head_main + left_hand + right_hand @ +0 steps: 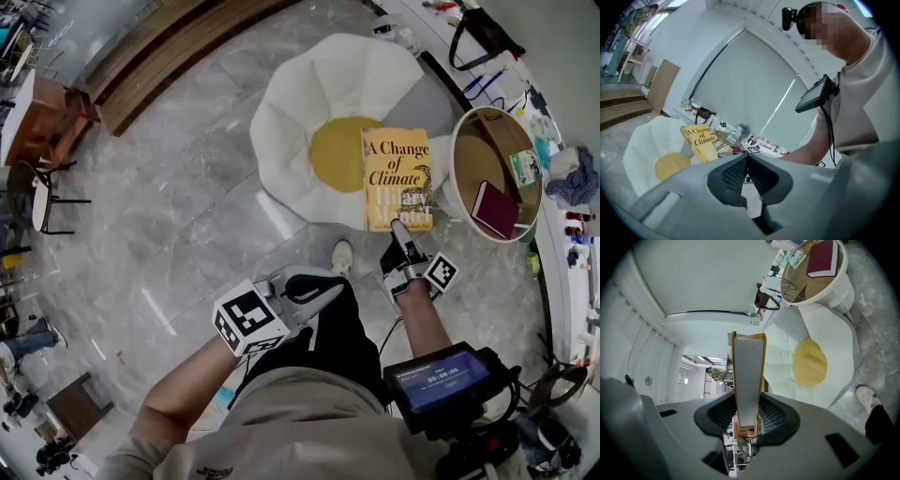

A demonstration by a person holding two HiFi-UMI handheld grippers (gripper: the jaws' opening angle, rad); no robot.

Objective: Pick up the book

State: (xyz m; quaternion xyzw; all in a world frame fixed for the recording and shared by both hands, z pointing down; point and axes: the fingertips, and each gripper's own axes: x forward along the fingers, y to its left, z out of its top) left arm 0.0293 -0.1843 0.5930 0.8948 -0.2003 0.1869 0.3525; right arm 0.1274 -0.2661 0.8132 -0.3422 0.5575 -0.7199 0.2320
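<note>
A yellow book (397,178) titled "A Change of Climate" hangs face up over the right side of a white egg-shaped cushion (319,94). My right gripper (401,232) is shut on the book's near edge. In the right gripper view the book (749,371) stands edge-on between the two pads. My left gripper (314,289) is low by the person's knee, shut with nothing in it. Its pads meet at the tip in the left gripper view (746,157), where the book (704,140) shows farther off to the left.
The cushion has a yellow round centre (337,155). A round tub (457,155) at the right holds a dark red book (494,208) and a small green one. A cluttered counter (562,112) runs along the right. Wooden steps (159,56) and chairs stand at the upper left. The floor is grey stone.
</note>
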